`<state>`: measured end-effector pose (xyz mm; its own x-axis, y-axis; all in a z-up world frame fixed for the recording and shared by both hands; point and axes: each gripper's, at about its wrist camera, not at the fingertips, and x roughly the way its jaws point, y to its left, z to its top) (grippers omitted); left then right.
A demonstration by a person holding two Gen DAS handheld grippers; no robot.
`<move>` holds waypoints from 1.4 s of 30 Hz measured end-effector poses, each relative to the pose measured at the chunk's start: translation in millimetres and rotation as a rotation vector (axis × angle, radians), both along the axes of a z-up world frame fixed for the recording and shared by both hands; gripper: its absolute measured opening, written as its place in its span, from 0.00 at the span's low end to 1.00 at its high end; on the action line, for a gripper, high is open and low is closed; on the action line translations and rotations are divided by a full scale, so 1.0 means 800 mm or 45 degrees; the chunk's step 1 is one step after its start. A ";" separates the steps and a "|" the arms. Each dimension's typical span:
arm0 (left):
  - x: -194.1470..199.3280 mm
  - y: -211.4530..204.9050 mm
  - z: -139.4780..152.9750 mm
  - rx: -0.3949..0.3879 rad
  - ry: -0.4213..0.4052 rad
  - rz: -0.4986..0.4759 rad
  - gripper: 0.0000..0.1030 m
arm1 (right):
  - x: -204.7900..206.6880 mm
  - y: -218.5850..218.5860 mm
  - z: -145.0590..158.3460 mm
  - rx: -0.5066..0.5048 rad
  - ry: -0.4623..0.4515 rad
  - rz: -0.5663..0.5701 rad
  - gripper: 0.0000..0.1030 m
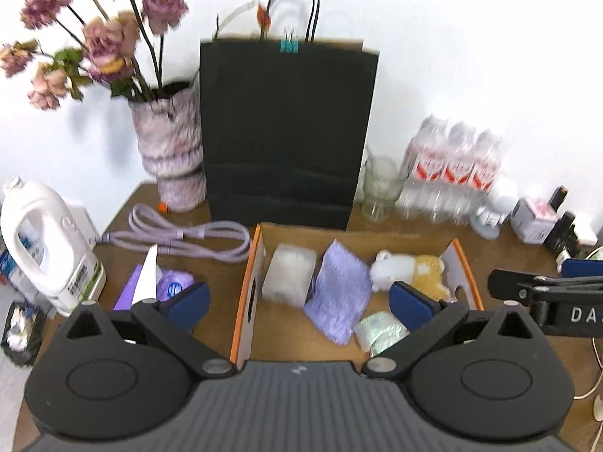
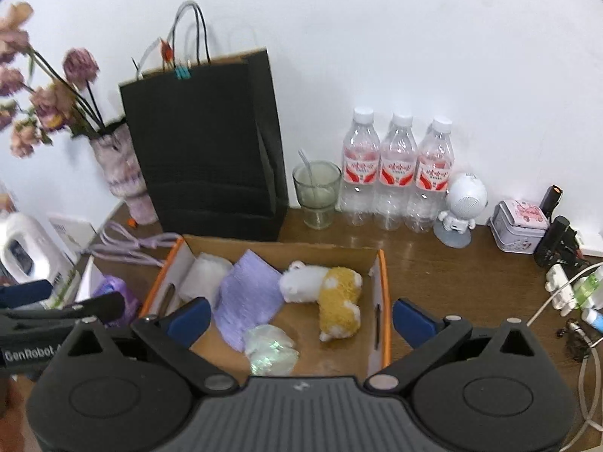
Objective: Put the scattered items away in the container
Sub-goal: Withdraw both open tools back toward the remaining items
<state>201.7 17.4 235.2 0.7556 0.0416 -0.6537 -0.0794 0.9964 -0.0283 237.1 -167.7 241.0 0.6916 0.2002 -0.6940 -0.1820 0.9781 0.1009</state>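
Both tools up above the cardboard box [image 2: 383, 282], angled down into it, nothing carried. Right tool [image 2: 299, 318] spread as wide as it goes, blue pads well apart, nothing between them but the view of the box floor. Left tool [image 1: 297, 303] likewise wide apart and empty, hanging over the box's near edge.

Inside the box, already tidied: a white fluffy block [image 2: 205, 277] tucked against the left wall, a purple cloth [image 2: 248, 297] slumped beside it and leaning on it, a white and yellow plush toy [image 2: 328, 293] lying across the right half, and a shiny crinkled packet [image 2: 269, 350] on the floor near the front. Packed loosely side by side, probably dropped in rather than arranged, hence the cloth's tilt.

Box set centrally on the counter [image 2: 433, 263], just in front of the black paper bag [image 2: 203, 143], an easy drop for either side.

Still outside: a purple pack [image 1: 166, 282] with a white slip poking up, left of the box, and a coiled lilac cable [image 1: 188, 239] behind it. Likely next candidates, closest to the left tool. Bottles [image 2: 395, 173], glass [image 2: 316, 192] and vase [image 1: 171, 150] lined up against the wall, looking like fixtures rather than clutter.
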 end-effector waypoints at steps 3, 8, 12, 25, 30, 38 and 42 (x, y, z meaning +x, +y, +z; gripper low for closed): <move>-0.028 -0.006 -0.018 0.029 -0.140 0.004 1.00 | -0.023 -0.002 -0.019 0.048 -0.096 0.001 1.00; -0.071 -0.002 -0.062 0.016 -0.310 -0.054 1.00 | -0.066 -0.008 -0.063 0.081 -0.330 0.025 1.00; -0.105 0.004 -0.087 -0.019 -0.405 -0.096 1.00 | -0.099 -0.012 -0.100 0.103 -0.435 0.041 1.00; -0.239 -0.007 -0.164 0.039 -0.493 -0.118 1.00 | -0.237 -0.001 -0.173 -0.034 -0.521 0.061 1.00; -0.292 -0.011 -0.209 0.012 -0.458 -0.166 1.00 | -0.288 -0.004 -0.213 -0.021 -0.456 0.072 1.00; -0.348 -0.003 -0.258 -0.060 -0.313 -0.214 1.00 | -0.353 -0.010 -0.261 -0.024 -0.332 0.105 1.00; -0.352 0.008 -0.271 -0.032 -0.250 -0.177 1.00 | -0.364 -0.010 -0.260 -0.004 -0.332 0.171 1.00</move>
